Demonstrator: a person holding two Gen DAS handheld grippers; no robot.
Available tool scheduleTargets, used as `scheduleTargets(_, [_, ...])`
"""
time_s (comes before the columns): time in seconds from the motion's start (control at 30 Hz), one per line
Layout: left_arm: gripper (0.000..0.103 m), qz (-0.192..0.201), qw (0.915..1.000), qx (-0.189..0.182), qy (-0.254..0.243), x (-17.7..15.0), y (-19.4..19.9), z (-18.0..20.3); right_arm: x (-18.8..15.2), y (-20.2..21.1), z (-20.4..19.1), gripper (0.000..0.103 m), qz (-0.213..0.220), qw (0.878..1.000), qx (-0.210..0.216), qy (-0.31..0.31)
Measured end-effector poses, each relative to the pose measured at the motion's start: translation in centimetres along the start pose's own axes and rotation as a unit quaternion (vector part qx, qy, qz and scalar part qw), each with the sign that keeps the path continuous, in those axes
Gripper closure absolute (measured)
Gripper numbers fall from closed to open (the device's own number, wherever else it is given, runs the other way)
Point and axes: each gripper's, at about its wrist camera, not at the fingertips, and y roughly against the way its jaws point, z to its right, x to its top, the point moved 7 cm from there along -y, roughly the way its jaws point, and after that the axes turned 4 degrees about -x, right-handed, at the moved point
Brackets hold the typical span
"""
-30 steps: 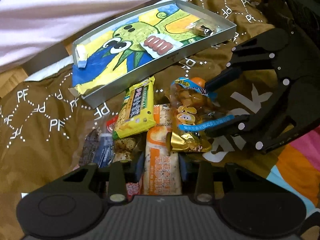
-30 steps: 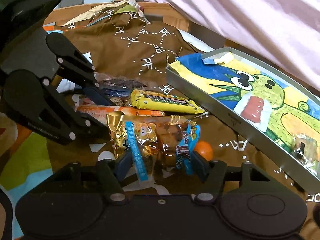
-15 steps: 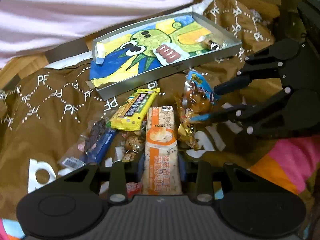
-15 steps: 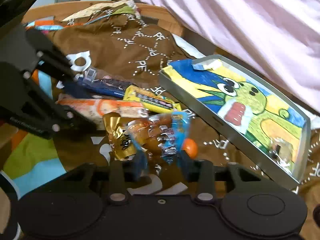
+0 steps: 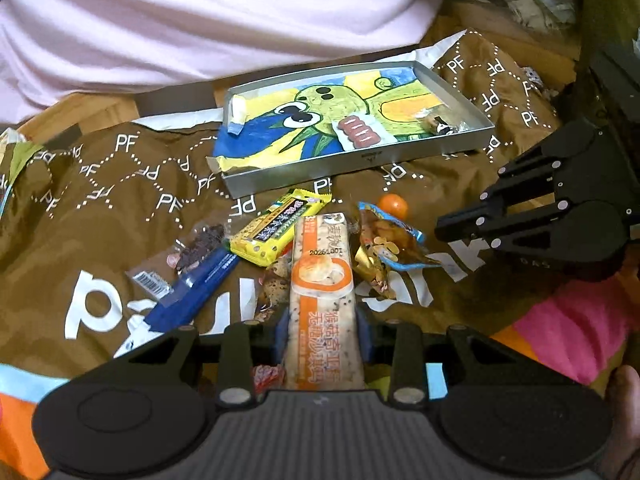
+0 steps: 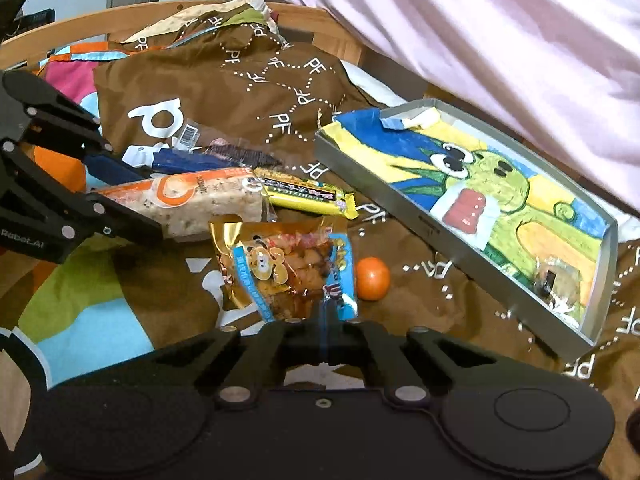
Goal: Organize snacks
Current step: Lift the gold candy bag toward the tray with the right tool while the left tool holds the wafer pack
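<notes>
Two tongs work over a brown cloth (image 5: 120, 184) printed "PF". The left tongs (image 5: 322, 324) pinch one orange-and-white snack bar (image 5: 322, 280), dated 20261001, its long axis pointing toward the metal tray (image 5: 360, 162). The right tongs (image 6: 326, 340) are pressed together on the edge of one gold-and-blue snack bag (image 6: 284, 268). One yellow bar (image 5: 276, 228), one blue packet (image 5: 192, 292) and one orange ball (image 6: 372, 278) lie nearby.

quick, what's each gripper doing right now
Left gripper: shut on the orange-and-white snack bar.
Right gripper: jaws shut, pinching the edge of the gold-and-blue snack packet.
</notes>
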Motion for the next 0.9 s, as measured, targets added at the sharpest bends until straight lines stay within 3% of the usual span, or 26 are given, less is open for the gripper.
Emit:
scheduleTargets(0.03, [0.066, 0.003, 1.0, 0.001, 0.003, 0.0, 0.0, 0.0, 0.0, 0.0, 0.1, 0.076, 0.003, 1.0, 0.007, -0.01])
scheduleTargets(0.07, [0.065, 0.005, 1.0, 0.002, 0.006, 0.0, 0.1, 0.0, 0.0, 0.1, 0.1, 0.055, 0.006, 1.0, 0.011, -0.015])
scheduleTargets(0.1, [0.065, 0.007, 0.9999, 0.003, 0.011, 0.0, 0.1, 0.0, 0.0, 0.2, 0.0, 0.043, 0.012, 1.0, 0.015, -0.017])
scheduleTargets(0.3, [0.065, 0.022, 0.9987, -0.006, 0.047, 0.2, 0.2, -0.5, 0.2, -0.4, -1.9, 0.039, 0.021, 0.999, 0.014, 0.027])
scheduleTargets(0.37, [0.065, 0.03, 0.9978, -0.01, 0.059, 0.4, 0.3, -0.6, -0.1, -1.4, -2.6, 0.039, 0.019, 0.998, -0.014, 0.057])
scheduleTargets(0.53, [0.065, 0.04, 0.996, -0.02, 0.077, 0.5, 0.2, -0.7, -0.1, -3.5, -3.2, 0.05, 0.026, 0.991, -0.072, 0.107])
scheduleTargets(0.73, [0.065, 0.024, 0.9958, -0.032, 0.082, 0.1, -0.7, -0.4, -0.1, -3.7, -2.7, 0.071, 0.024, 0.991, -0.079, 0.109])
scheduleTargets(0.8, [0.065, 0.015, 0.9958, -0.037, 0.082, -0.2, -1.1, -0.2, -0.1, -3.3, -2.3, 0.088, 0.019, 0.992, -0.076, 0.099])
scheduleTargets(0.9, [0.065, 0.008, 0.9966, -0.039, 0.073, -0.6, -1.5, 0.2, -0.2, -2.0, -2.2, 0.093, 0.019, 0.991, -0.084, 0.102])
